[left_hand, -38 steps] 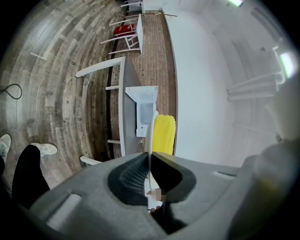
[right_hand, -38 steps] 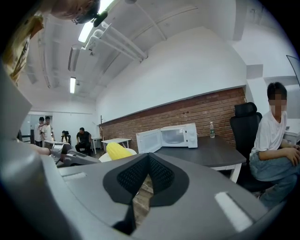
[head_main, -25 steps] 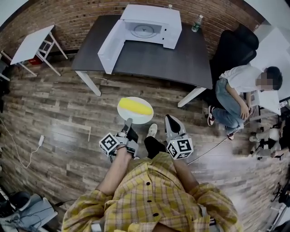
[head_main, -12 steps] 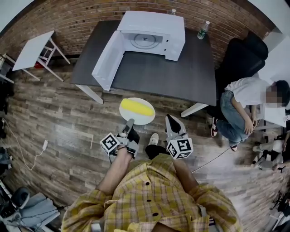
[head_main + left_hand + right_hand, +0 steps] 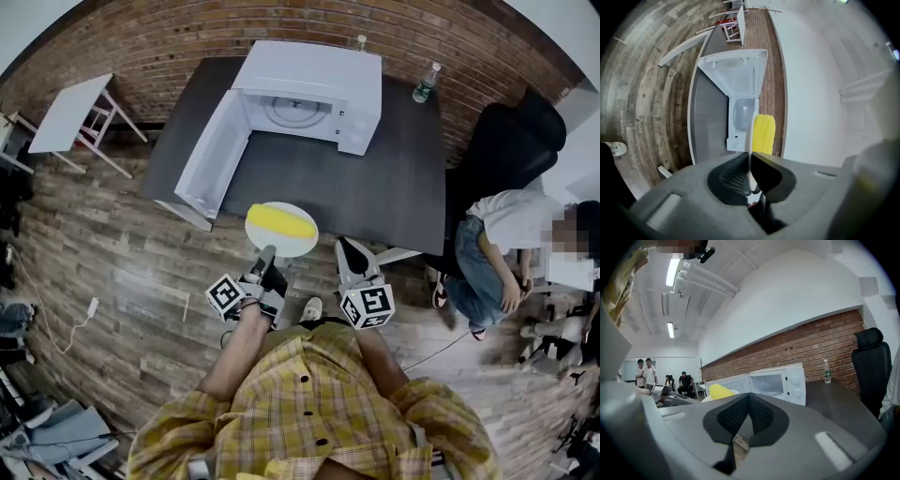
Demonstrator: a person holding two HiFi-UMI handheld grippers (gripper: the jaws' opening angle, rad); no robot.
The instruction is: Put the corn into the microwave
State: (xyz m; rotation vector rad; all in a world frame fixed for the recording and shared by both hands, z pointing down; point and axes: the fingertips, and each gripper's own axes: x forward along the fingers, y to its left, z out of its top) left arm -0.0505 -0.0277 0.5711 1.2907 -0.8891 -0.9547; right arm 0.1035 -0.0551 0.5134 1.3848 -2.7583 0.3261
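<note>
Yellow corn on a white plate; white microwave, dark grey table, yellow checked shirt, red brick wall.

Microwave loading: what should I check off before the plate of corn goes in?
1. Left claw shut on the plate rim: ok.
2. Corn lying on the plate: ok.
3. Microwave door open: ok.
4. Turntable bare: ok.
5. Right claw shut, empty, beside the plate without touching it: ok.
6. Plate held level: cannot tell.
</note>
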